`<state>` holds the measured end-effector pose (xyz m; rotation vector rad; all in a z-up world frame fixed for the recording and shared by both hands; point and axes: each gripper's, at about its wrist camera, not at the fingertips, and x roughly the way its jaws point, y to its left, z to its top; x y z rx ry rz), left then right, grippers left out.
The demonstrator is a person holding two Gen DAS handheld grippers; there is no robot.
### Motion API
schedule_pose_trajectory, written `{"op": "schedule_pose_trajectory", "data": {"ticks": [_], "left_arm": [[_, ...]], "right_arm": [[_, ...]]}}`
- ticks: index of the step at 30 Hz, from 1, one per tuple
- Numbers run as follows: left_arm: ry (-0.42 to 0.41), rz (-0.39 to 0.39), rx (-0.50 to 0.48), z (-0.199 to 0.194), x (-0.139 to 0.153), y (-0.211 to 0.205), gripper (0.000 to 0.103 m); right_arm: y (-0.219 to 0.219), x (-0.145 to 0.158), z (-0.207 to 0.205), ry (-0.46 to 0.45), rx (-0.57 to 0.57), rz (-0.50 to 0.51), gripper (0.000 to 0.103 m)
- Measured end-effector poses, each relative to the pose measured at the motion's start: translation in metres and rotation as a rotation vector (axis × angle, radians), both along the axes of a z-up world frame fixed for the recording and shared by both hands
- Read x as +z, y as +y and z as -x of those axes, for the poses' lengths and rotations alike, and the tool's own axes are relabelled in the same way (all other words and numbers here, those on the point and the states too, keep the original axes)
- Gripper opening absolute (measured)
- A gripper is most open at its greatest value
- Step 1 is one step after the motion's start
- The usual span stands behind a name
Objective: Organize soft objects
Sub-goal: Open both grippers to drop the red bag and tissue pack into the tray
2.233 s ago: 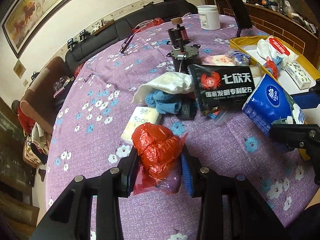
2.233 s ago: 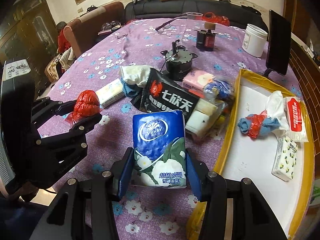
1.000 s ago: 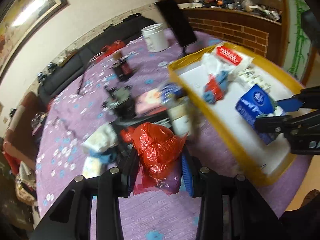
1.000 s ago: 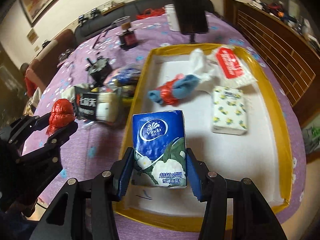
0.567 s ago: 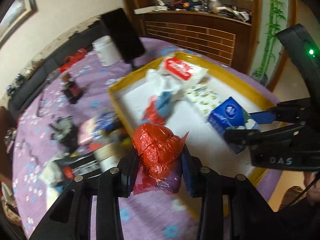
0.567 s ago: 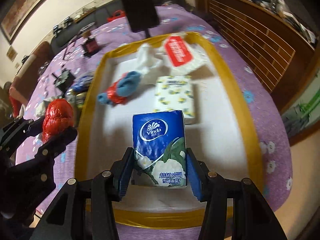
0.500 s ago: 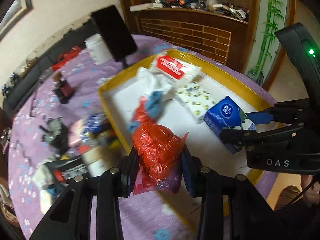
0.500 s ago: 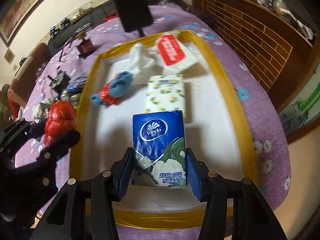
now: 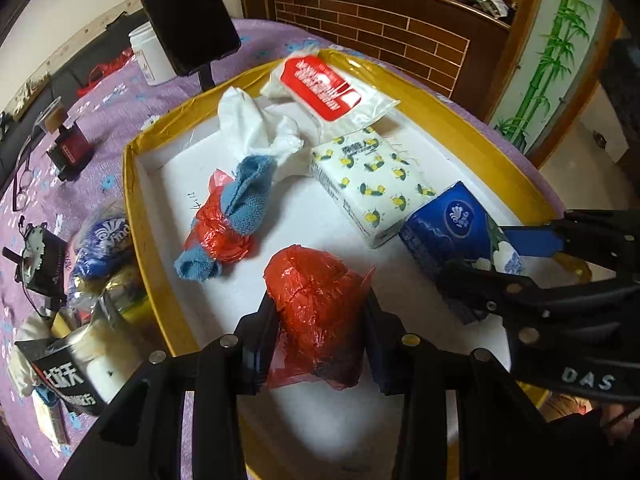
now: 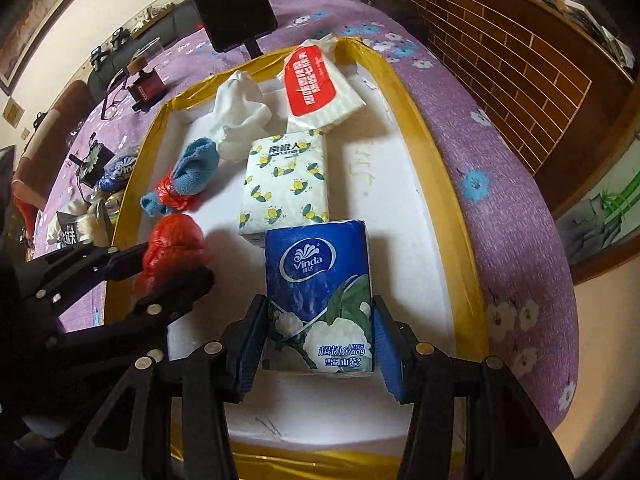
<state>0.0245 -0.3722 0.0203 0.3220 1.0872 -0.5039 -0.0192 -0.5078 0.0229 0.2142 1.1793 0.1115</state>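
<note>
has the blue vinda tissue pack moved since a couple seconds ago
Yes. The blue Vinda tissue pack, clamped in the right gripper, was over the purple tablecloth beside the yellow tray; now it hangs over the tray's white floor.

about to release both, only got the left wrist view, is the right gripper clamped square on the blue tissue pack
Observer: Yes. The right wrist view shows both pads pressed on the sides of the blue tissue pack in the right gripper.
Operator: free floor beside it
Observer: Bare white tray floor lies to its right, alongside the lemon-print pack.
Operator: my red bag over the tray
Observer: Yes. The red bag in the left gripper is inside the rim.
</note>
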Motion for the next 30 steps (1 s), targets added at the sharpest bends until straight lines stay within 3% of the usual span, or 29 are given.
{"op": "schedule_pose_trajectory", "data": {"ticks": [8,18,30], "left_arm": [[0.006,-0.002,0.026,-0.005,-0.005,0.001,0.038],[-0.002,-0.003,0.033,-0.004,-0.001,0.003,0.060],[-0.074,0.006,-0.012,0.012,0.021,0.010,0.060]], "right_arm": [[-0.001,-0.003,-0.007,0.006,0.008,0.005,0.056],[0.000,0.006,-0.003,-0.013,-0.010,0.039,0.059],[0.000,0.030,0.012,-0.094,-0.080,0.041,0.060]]}}
